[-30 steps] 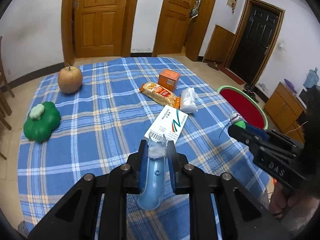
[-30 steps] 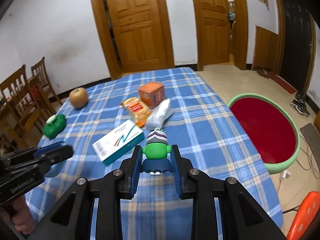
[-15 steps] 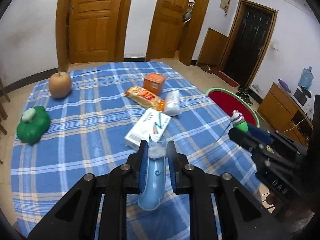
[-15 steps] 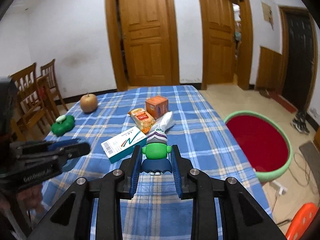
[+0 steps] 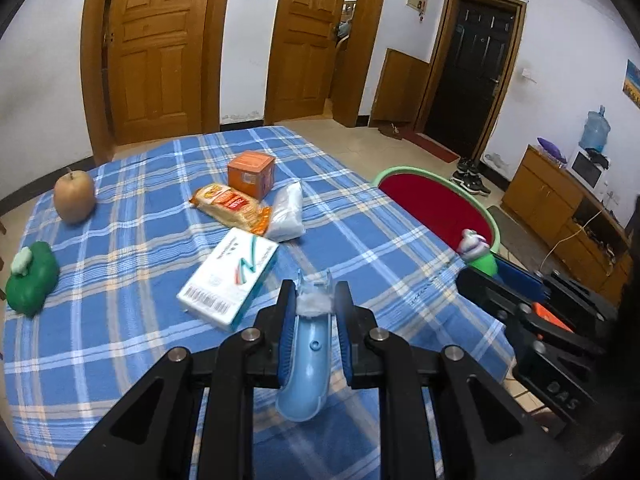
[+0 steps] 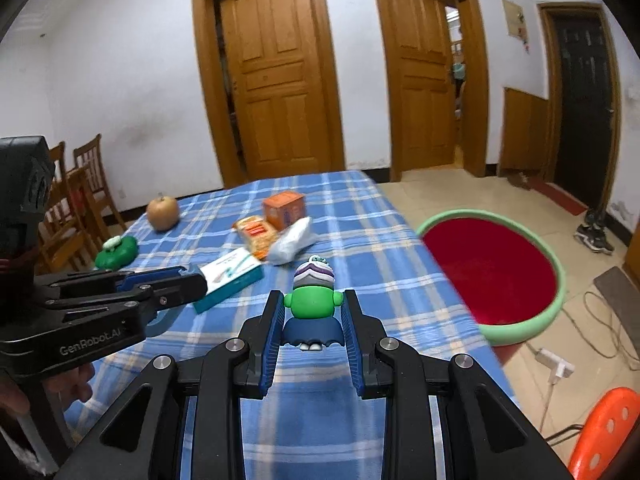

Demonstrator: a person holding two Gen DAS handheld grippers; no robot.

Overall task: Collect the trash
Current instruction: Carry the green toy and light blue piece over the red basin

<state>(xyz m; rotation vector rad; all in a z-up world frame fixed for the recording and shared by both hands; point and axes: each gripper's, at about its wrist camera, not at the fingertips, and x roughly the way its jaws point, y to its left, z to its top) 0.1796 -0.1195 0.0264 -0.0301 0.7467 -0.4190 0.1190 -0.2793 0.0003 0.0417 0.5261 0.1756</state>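
Note:
My left gripper (image 5: 314, 304) is shut on a light blue plastic piece (image 5: 306, 364) with a white tuft at its tip, held above the blue checked table (image 5: 132, 344). My right gripper (image 6: 313, 312) is shut on a small green toy figure (image 6: 313, 300) with a purple striped cap, also above the table; it shows at the right of the left wrist view (image 5: 478, 254). On the table lie a white and teal box (image 5: 230, 276), an orange snack packet (image 5: 230, 208), a clear plastic bag (image 5: 288, 212) and an orange carton (image 5: 251, 173).
A red basin with a green rim (image 6: 496, 272) stands on the floor right of the table. An apple (image 5: 74, 196) and a green toy (image 5: 30, 278) sit at the table's left. Wooden chairs (image 6: 76, 216) stand at the left, an orange stool (image 6: 608, 432) at the lower right.
Both grippers have risen and pulled back from the table with their objects still held. The items on the table have not moved.

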